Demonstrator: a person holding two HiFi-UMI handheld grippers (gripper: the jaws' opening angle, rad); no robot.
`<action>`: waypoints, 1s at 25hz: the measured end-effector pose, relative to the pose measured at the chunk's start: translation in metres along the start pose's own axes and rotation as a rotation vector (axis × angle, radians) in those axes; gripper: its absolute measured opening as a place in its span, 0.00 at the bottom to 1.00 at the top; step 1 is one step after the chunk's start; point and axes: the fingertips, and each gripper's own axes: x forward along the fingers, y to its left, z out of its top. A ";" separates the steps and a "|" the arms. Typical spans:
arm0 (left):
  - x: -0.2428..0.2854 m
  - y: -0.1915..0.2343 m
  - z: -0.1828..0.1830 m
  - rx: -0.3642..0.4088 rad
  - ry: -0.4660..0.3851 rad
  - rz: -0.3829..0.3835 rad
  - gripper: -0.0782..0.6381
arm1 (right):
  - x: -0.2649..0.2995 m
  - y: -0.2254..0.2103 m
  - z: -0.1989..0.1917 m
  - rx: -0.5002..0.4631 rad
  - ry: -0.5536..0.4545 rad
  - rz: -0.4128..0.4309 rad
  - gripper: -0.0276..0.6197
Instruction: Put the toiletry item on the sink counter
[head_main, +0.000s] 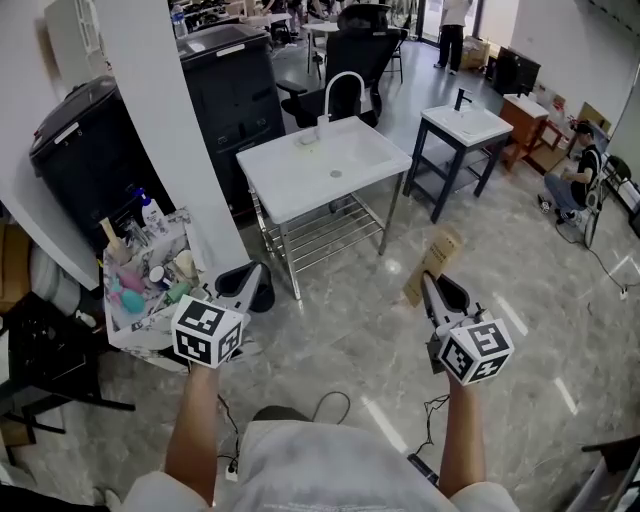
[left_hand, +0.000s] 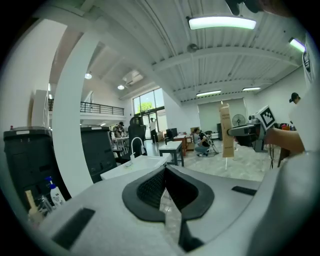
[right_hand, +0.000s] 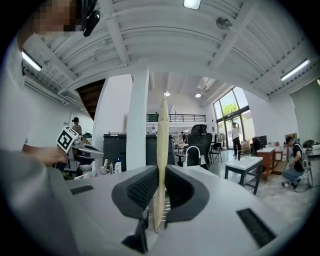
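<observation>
The toiletry item is a flat tan carton (head_main: 434, 262). My right gripper (head_main: 431, 287) is shut on its lower end and holds it upright over the floor. In the right gripper view the carton (right_hand: 162, 150) shows edge-on, pinched between the black pads (right_hand: 142, 189). My left gripper (head_main: 253, 272) is shut with nothing in it, its jaws meeting at the tip (left_hand: 165, 170). The white sink counter (head_main: 300, 180) with a curved faucet (head_main: 342, 92) stands ahead, about a step away. From the left gripper view the carton (left_hand: 227, 131) shows at the right.
A bin of bottles and tubes (head_main: 150, 280) sits by the white pillar (head_main: 165, 120) at my left. A second dark-framed sink (head_main: 463, 125) stands to the right. Black cabinets (head_main: 235, 90) and an office chair (head_main: 355, 50) are behind. A person (head_main: 578, 180) crouches far right. Cables (head_main: 330, 405) lie on the floor.
</observation>
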 end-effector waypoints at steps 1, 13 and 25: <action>0.002 -0.005 0.002 -0.005 -0.008 0.001 0.12 | -0.003 -0.007 -0.004 0.000 0.008 -0.002 0.10; 0.064 0.024 -0.026 0.022 0.050 0.035 0.12 | 0.046 -0.059 -0.037 0.064 0.060 -0.040 0.10; 0.206 0.196 -0.021 0.040 0.054 0.006 0.12 | 0.237 -0.086 -0.006 0.026 0.106 -0.085 0.10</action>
